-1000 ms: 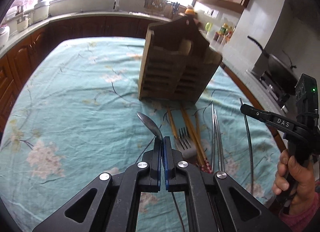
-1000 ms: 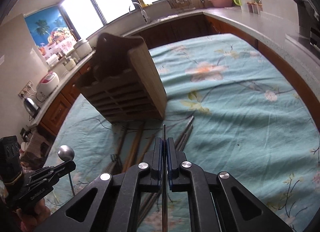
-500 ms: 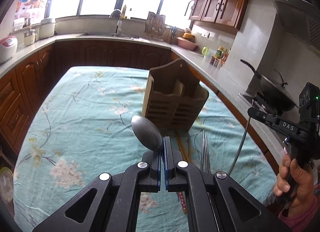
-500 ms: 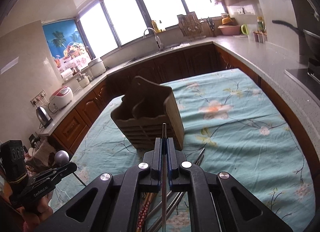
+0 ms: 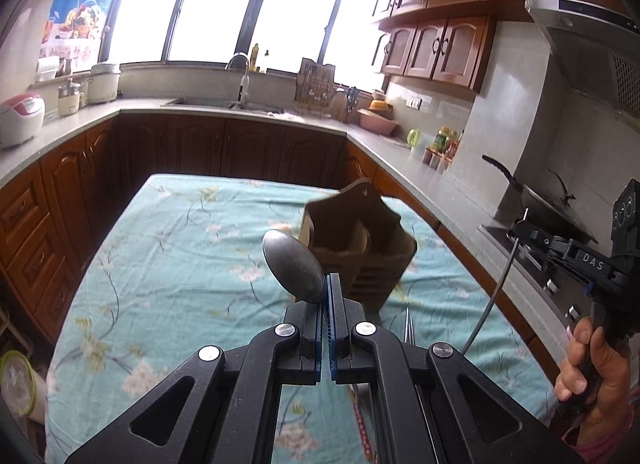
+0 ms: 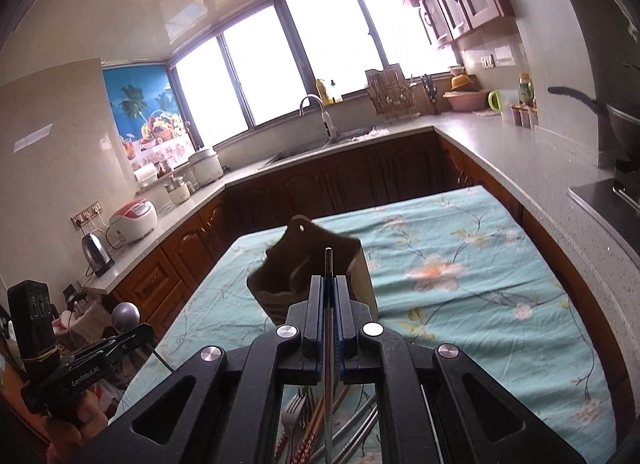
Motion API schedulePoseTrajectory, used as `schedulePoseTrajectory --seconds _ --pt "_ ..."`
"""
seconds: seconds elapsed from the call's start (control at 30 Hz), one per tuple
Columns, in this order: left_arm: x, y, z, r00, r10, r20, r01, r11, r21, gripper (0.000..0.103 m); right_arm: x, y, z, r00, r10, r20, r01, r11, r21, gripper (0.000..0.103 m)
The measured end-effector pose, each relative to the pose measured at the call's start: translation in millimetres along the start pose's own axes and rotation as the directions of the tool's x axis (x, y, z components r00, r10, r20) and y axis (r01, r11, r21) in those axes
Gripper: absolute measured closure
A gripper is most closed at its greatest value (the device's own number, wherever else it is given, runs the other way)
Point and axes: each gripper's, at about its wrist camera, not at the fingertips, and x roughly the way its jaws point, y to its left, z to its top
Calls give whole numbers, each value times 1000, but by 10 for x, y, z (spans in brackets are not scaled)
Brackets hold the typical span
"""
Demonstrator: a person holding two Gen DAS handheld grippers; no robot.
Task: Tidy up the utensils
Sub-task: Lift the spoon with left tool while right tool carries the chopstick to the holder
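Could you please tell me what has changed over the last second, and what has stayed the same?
Both grippers rose away from the table: the left gripper lifted its spoon, the right gripper its metal rod. Grips unchanged; wooden holder stays put.

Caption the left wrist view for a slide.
Left gripper shut on spoon, raised before the wooden utensil holder.

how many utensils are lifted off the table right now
2: a spoon in the left tongs, a thin metal rod in the right tongs. Others lie on the table.
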Motion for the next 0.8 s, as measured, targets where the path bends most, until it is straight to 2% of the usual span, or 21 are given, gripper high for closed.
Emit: schedulePoseTrajectory --seconds 0.37,0.57,0.8 --pt "269 -76 387 996 9 93 -14 998 56 102 55 3 544 989 28 144 -32 999 20 99" --pt "610 -69 689 988 30 154 -40 997 63 102 187 73 909 974 38 221 -42 999 10 99" --pt "1206 -55 693 985 61 163 -71 996 55 102 519 100 1123 958 20 287 -11 999 -33 99"
